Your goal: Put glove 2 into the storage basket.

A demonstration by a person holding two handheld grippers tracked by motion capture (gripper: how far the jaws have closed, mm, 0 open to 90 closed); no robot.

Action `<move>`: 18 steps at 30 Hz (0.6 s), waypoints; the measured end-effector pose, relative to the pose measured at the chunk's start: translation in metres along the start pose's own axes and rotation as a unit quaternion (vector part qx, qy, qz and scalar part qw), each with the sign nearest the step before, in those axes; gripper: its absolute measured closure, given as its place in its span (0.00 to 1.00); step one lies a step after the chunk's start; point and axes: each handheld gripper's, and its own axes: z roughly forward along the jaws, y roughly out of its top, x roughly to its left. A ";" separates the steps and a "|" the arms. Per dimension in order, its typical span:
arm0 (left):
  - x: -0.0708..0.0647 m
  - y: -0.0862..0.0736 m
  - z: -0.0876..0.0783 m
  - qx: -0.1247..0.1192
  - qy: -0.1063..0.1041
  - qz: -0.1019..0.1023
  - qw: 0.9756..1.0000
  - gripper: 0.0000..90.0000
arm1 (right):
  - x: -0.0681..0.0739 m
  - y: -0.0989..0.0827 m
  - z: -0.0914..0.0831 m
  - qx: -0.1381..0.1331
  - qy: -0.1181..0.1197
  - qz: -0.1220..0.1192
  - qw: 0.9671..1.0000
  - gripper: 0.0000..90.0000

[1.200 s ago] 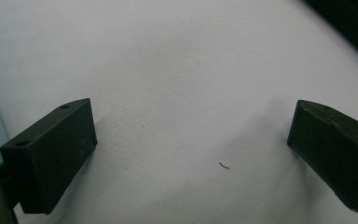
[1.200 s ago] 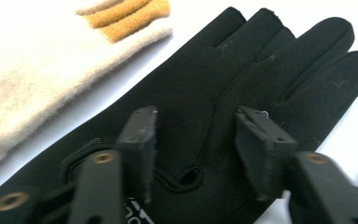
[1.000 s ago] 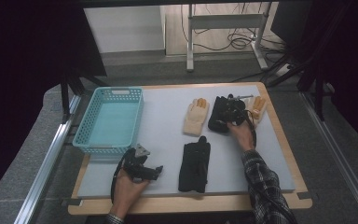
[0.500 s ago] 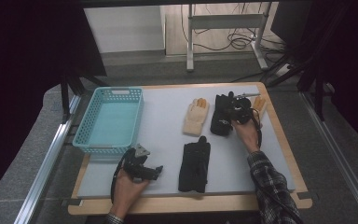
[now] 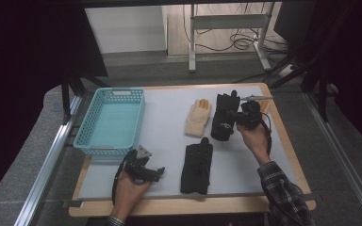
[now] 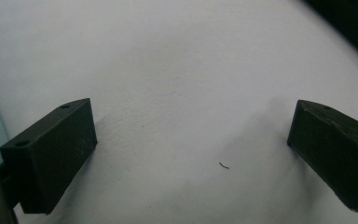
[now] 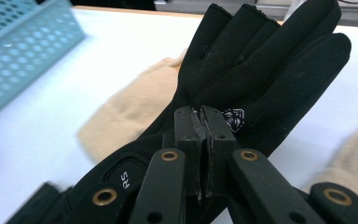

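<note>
Right gripper (image 7: 200,140), jaws just pinched together on the black glove (image 7: 261,79), lifts it off the bench (image 5: 169,117); I judge the basket (image 5: 111,122) comes next. Left gripper (image 6: 191,154) rests spread.

**Camera positions: three views, one desk**

High view: fixed above the near side of the desk (image 5: 169,113), facing forward and down; the whole top is taken in from some way off, with floor and frame legs beyond.

Left gripper view: carried on the left gripper (image 5: 143,170), aimed steeply down along its fingers (image 6: 51,156); set very close to the pale desk surface.

Right gripper view: carried on the right gripper (image 5: 245,117), aimed low across the desk; the black glove (image 7: 261,70), beige glove (image 7: 130,112) and blue basket (image 7: 23,51) are shared with the high view.
</note>
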 end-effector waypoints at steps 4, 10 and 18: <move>0.000 0.000 0.000 0.000 0.000 0.000 1.000 0.01 | 0.018 -0.003 -0.016 -0.006 0.014 -0.010 1.000 0.95; 0.000 0.000 0.000 -0.001 0.000 -0.001 1.000 0.01 | 0.053 -0.019 -0.036 -0.007 0.046 -0.017 0.999 0.95; 0.000 0.000 0.000 -0.001 0.001 -0.001 1.000 0.01 | 0.093 -0.054 -0.049 0.006 0.090 0.013 0.996 0.95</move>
